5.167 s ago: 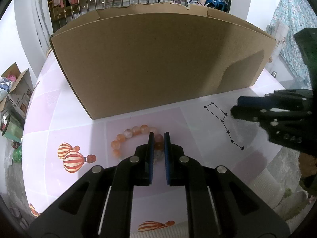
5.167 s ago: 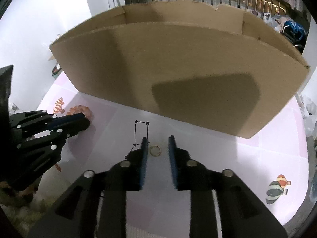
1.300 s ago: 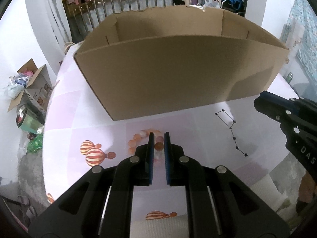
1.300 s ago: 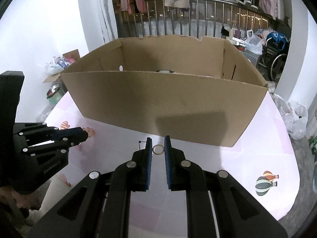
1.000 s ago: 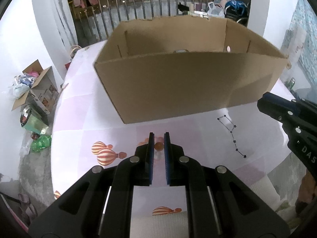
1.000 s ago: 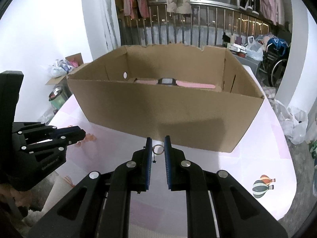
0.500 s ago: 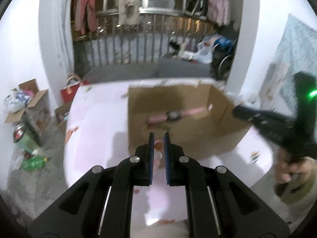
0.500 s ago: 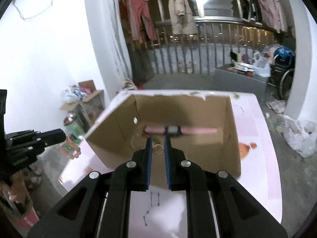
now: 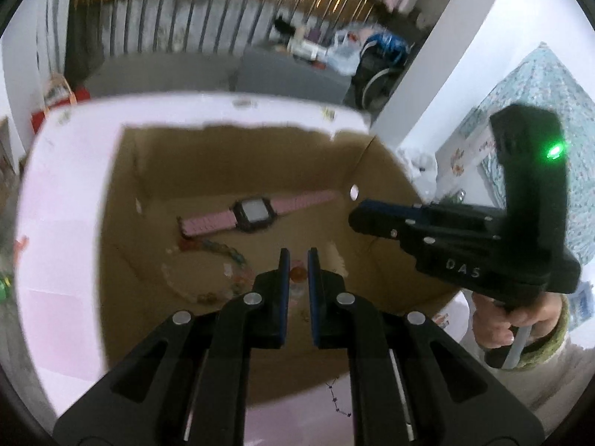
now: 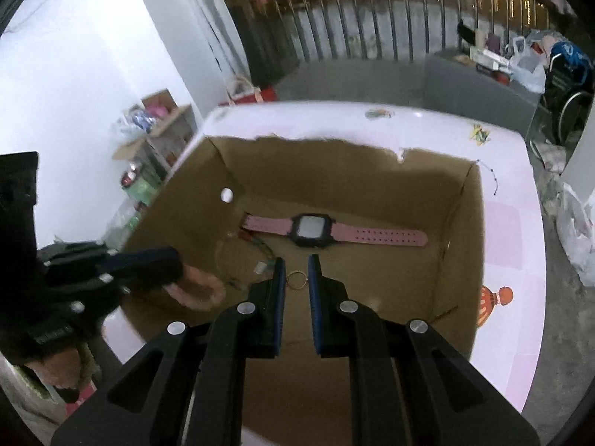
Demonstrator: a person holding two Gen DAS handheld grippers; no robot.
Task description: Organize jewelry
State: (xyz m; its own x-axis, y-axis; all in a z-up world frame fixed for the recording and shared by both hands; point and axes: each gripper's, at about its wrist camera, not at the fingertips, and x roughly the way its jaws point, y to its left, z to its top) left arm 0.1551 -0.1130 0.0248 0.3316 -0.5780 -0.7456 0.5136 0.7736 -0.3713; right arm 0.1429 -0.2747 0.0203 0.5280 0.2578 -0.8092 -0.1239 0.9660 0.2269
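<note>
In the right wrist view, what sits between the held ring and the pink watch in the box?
Nothing: only bare cardboard box floor separates the ring from the pink watch, as the right wrist view shows.

Motion blur smears the bead bracelet (image 10: pixel 197 290) and necklace (image 9: pixel 208 260).

Both views are taken from just behind a hand-held gripper and are aimed steeply down along its fingers into the open box (image 9: pixel 122 200) on the counter (image 9: pixel 59 260). From the left view, the right hand-held gripper (image 9: pixel 357 217) is seen to the right. From the right view, the left hand-held gripper (image 10: pixel 174 264) is seen to the left. The watch (image 10: pixel 310 229) ahead is shared.
</note>
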